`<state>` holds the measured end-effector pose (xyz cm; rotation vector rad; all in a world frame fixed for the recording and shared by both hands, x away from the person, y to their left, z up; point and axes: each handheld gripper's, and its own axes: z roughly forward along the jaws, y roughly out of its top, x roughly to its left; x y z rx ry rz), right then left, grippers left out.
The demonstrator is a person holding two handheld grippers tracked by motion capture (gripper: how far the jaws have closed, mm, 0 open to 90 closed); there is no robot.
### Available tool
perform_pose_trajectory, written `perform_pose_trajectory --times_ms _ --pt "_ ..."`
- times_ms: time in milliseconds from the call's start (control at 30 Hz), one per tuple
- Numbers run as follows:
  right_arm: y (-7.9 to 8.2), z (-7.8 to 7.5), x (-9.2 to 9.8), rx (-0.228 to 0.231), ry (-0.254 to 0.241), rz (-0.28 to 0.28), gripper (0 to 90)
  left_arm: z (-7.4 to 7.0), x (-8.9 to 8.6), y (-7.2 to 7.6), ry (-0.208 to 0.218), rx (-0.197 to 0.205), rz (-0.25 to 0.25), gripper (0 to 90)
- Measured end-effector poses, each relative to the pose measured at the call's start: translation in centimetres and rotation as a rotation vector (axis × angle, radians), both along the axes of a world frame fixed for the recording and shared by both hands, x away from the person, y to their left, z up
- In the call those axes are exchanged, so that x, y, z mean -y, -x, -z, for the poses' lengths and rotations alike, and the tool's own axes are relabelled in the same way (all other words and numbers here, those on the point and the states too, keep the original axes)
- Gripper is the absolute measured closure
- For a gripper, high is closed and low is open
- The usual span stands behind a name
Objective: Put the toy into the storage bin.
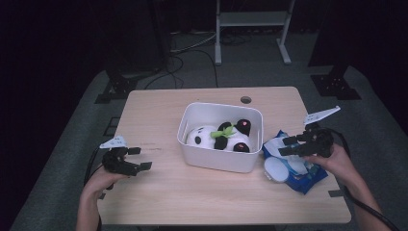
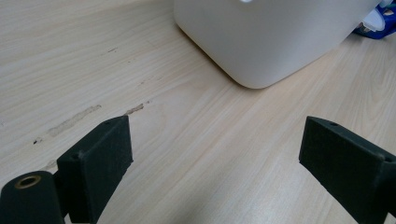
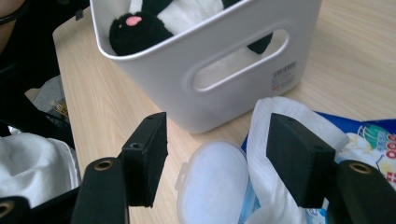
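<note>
The pack of wet wipes (image 1: 297, 168) lies flat on the surface (image 1: 192, 192) just to the right of the white bin (image 1: 221, 163), touching or nearly touching its wall. Its lid (image 3: 212, 179) is flipped open and a white wipe (image 3: 280, 116) sticks up out of the slot. The right claw (image 3: 217, 149) hangs over the pack with its jaws apart, one on each side of the lid and the raised wipe, pressing on nothing. The left claw (image 2: 212, 158) rests low over bare wood with its jaws apart and nothing between them, well apart from the pack.

The wipe looks thin, limp and damp, so it should crumple under the pads and drag on the next sheet. Pinching the upstanding fold near its top seems the best hold. The pack itself is a soft, slick foil pouch, likely light enough to lift along with the wipe unless held down. A plush panda (image 1: 221, 137) lies in the bin
</note>
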<state>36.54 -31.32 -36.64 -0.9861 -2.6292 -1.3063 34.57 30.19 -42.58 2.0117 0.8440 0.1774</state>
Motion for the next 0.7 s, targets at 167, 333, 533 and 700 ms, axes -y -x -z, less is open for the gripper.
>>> perform_pose_trajectory --times_ms 167,333,533,700 --pt "0.2 0.6 0.4 -0.006 -0.010 0.016 36.4 0.0 0.0 -0.1 -0.004 -0.001 0.002 8.4" --pt "0.4 1.2 0.5 -0.009 -0.012 0.024 35.8 0.0 0.0 0.0 -0.003 0.000 0.001 8.4" --pt "1.0 1.8 0.8 -0.003 -0.024 0.042 35.6 0.0 0.1 0.0 -0.004 0.004 0.002 8.4" --pt "1.4 2.3 1.1 0.001 -0.046 0.055 34.7 0.0 0.1 0.0 -0.006 0.005 0.003 8.4"
